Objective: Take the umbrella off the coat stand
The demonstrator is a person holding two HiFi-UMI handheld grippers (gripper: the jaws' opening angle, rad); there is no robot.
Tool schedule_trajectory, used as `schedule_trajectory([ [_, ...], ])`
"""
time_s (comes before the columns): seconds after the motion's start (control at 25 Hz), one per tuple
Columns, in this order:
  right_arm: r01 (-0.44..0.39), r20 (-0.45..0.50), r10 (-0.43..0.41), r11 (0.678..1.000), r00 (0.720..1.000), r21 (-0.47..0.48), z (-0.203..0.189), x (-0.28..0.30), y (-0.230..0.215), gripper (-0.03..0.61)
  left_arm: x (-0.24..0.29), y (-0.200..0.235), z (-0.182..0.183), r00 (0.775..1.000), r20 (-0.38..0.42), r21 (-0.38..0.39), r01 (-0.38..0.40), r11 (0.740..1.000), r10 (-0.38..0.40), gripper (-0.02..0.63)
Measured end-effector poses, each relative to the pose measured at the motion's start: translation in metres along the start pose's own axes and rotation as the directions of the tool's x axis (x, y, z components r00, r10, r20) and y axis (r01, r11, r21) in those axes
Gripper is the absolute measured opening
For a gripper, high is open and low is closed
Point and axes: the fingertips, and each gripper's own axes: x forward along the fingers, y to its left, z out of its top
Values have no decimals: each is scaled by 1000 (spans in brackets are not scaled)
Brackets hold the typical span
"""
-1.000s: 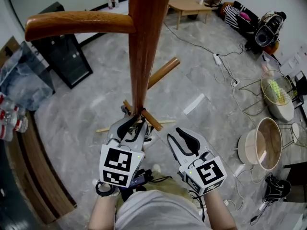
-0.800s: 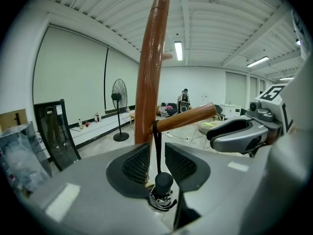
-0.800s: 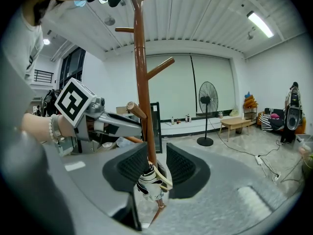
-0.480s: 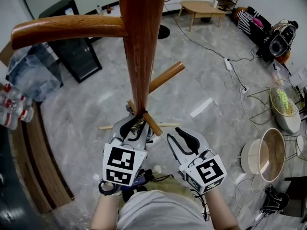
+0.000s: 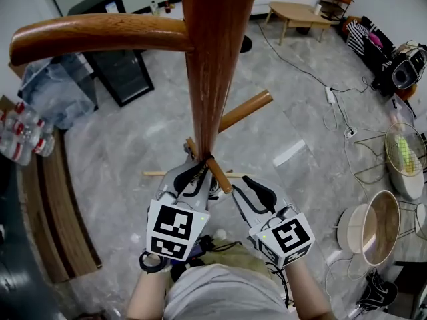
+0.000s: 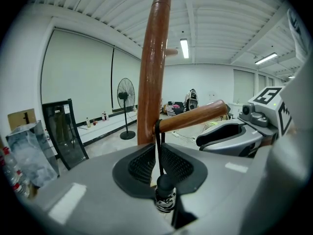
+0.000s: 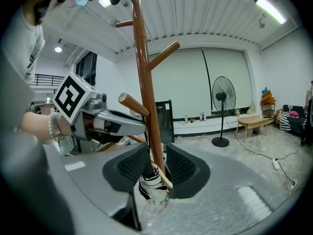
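So the umbrella (image 6: 165,196) is hanging by its black strap (image 6: 159,141) off a low peg (image 6: 193,117) of the stand (image 5: 212,65), right where that peg meets the pole. Left tongs (image 6: 159,155) are clamped on the umbrella's top just under the strap. Right tongs (image 7: 156,156) sit just beside them with the jaws apart, and the patterned umbrella shows in the gap between them.

Umbrella (image 6: 165,196): folded, black-and-white print, hanging by a thin black strap (image 6: 158,146) looped over a low peg (image 6: 193,116), just beside the pole (image 5: 213,65). Stand is reddish-brown wood and upright.
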Motion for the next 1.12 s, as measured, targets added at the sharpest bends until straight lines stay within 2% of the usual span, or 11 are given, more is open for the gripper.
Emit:
schedule_trajectory([
  [0.32, -45, 16, 45, 999, 999, -11, 4, 9, -1, 107, -3, -2, 0, 1000, -3, -7, -7, 1000, 7, 20],
  [0.76, -112, 38, 112, 994, 993, -16, 10, 34, 4, 100, -6, -2, -2, 999, -36, 32, -4, 999, 5, 18],
  [1.12, -169, 52, 168, 986, 984, 4, 19, 51, 16, 100, -11, 1, 2, 999, -42, 26, -6, 1000, 7, 18],
])
